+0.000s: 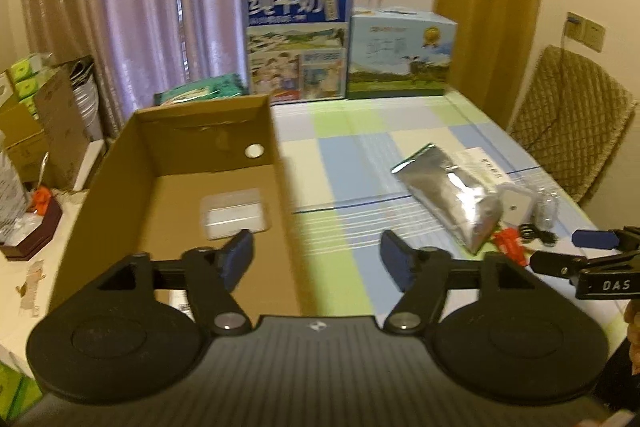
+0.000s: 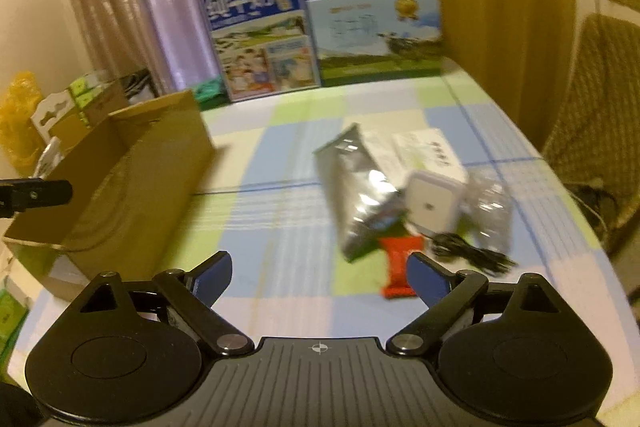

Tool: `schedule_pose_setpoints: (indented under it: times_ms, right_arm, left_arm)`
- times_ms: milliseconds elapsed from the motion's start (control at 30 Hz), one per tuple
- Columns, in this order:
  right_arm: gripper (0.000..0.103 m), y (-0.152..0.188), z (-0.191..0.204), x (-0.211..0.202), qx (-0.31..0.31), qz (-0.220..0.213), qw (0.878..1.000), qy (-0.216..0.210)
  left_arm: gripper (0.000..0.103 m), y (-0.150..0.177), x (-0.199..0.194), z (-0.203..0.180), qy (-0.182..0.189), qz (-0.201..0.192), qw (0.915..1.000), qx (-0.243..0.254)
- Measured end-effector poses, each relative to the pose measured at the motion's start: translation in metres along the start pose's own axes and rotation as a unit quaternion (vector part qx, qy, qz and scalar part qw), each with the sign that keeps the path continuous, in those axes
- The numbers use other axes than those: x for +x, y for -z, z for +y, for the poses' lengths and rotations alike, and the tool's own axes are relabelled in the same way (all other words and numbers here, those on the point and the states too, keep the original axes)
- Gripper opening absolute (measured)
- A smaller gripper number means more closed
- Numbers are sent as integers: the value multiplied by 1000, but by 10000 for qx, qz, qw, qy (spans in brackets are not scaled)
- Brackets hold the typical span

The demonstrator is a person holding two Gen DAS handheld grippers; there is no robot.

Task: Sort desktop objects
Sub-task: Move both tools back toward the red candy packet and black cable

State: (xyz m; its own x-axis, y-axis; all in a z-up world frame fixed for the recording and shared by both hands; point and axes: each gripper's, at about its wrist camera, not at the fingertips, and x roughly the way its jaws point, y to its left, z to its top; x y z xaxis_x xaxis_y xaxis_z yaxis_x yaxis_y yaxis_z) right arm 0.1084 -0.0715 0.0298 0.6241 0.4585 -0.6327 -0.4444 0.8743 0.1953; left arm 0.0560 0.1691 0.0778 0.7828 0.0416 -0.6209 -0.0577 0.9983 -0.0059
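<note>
Worktop carries my cardboard box at left, the silver pouch pile at right. My right tool, spread and empty, should straddle the red packet squarely; my left tool gapes empty.

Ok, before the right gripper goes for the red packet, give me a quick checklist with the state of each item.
1. Right gripper jaws open and hold nothing: ok.
2. Left gripper jaws open and hold nothing: ok.
3. Red packet lying free: not ok, the silver foil bag overlaps its far end.
4. Black cable clear of the packet: cannot tell, blurred.
5. Cardboard box open, with room: ok; only a clear plastic case shows inside.
</note>
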Motion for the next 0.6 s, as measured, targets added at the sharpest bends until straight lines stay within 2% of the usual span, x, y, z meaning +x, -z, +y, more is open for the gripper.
schedule_pose_setpoints:
  times_ms: [300,600]
  right_arm:
    - [96,14,-44,-16,207,40,9989,415]
    - [96,29,-73,-15,289,156,9975,620]
  left_arm:
    - [96,7,17,-50,420,132,9990,78]
    - [101,20,46,-82,608,524,9967,98]
